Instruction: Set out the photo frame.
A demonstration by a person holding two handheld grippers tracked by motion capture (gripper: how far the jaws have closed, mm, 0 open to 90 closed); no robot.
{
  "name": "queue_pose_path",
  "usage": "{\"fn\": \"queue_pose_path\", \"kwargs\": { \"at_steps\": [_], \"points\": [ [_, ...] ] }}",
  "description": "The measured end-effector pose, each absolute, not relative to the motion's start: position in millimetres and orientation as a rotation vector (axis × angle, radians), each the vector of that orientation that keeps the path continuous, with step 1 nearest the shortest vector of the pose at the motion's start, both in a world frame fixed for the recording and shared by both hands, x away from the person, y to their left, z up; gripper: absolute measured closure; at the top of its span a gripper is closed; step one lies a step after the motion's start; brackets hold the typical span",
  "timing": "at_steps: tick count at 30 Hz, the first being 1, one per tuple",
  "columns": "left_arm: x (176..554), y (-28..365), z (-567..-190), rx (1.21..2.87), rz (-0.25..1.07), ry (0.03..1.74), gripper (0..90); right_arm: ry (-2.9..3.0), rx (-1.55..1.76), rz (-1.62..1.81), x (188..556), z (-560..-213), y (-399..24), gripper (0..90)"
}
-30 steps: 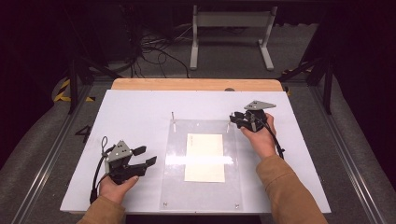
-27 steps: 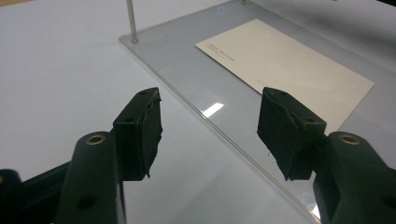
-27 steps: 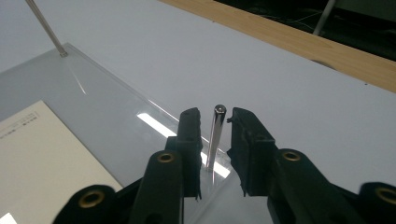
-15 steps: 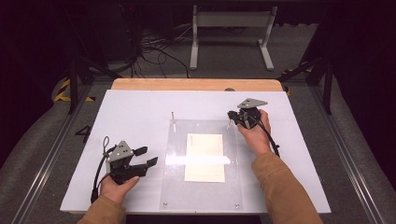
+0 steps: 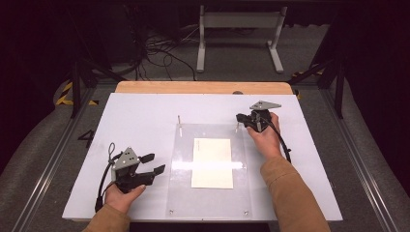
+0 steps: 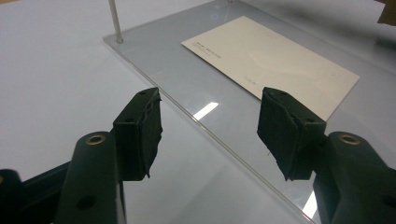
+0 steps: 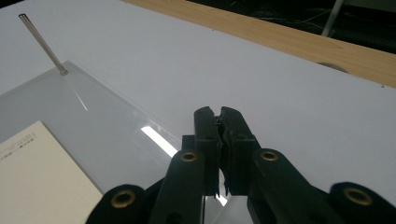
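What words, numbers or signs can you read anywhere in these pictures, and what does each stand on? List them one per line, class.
Cream card under the clear plate: small print lines near one edge, too blurred to read.
Floor left of the table: a mark resembling "4", uncertain.
Nothing else legible.

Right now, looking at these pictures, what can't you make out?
- Printed lines on the paper card: too small and blurred in the left gripper view.
- Whether the right gripper, jaws pressed together, pinches the far right pin: its own jaws hide that spot in the right gripper view; too small in the high view.
- Clear acrylic plate near edge: cut off in both gripper views.
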State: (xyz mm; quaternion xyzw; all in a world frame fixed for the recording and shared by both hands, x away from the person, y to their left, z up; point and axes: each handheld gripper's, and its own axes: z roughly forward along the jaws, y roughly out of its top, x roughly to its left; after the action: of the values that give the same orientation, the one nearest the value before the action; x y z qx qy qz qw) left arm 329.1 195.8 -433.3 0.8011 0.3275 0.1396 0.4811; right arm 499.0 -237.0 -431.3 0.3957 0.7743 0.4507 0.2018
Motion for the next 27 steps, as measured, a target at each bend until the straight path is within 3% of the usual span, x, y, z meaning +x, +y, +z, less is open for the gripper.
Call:
{"fn": "queue_pose_path", "kwargs": {
  "at_steps": [14,27],
  "points": [
    [321.3,205.5,-434.0,1.947,0.357,0.804,39.6,2.145,1.159,1.393,511.5,-438.6,-245.9,86.0],
    [306.9,212.7,-437.1,1.949,0.393,0.745,28.4,2.146,1.211,1.474,522.8,-442.4,-251.0,85.9]
  ]
}}
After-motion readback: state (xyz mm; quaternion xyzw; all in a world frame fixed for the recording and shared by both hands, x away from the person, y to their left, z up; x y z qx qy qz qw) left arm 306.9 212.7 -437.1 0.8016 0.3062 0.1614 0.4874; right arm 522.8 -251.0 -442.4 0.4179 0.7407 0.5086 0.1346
